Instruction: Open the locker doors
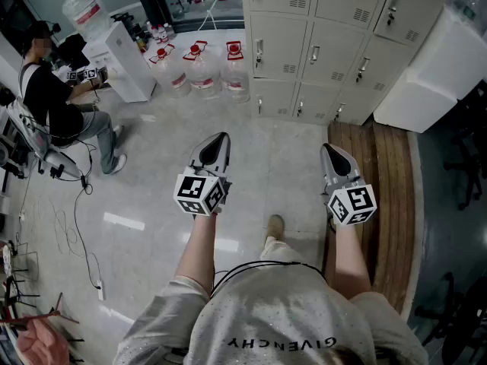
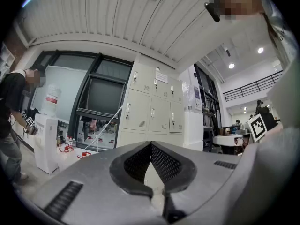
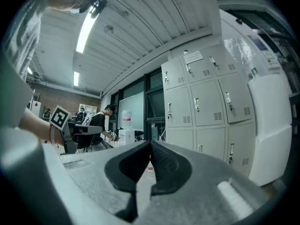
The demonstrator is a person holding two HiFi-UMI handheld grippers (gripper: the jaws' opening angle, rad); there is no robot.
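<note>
I'm holding both grippers out level over the pale floor. The left gripper (image 1: 220,138) is sitting with its jaws pressed together, nothing between them. The right gripper (image 1: 329,149) is doing the same, closed tip to tip and empty. Ahead of the right one, a wooden floor strip (image 1: 388,173) is running toward the lockers (image 1: 319,44). The lockers are standing well apart from both grippers, against the far wall, upper right in the head view. They're showing as a pale grey-beige metal bank, with doors stacked in rows. Each door is carrying a small upright handle and a slotted vent low down. A paper label (image 3: 193,56) is sitting on one upper door. Every door I'm seeing is shut. Left of the bank, red-capped water jugs (image 1: 202,71) are lining the floor. Just beside it on the right, a white cabinet (image 1: 441,74) is standing.
</note>
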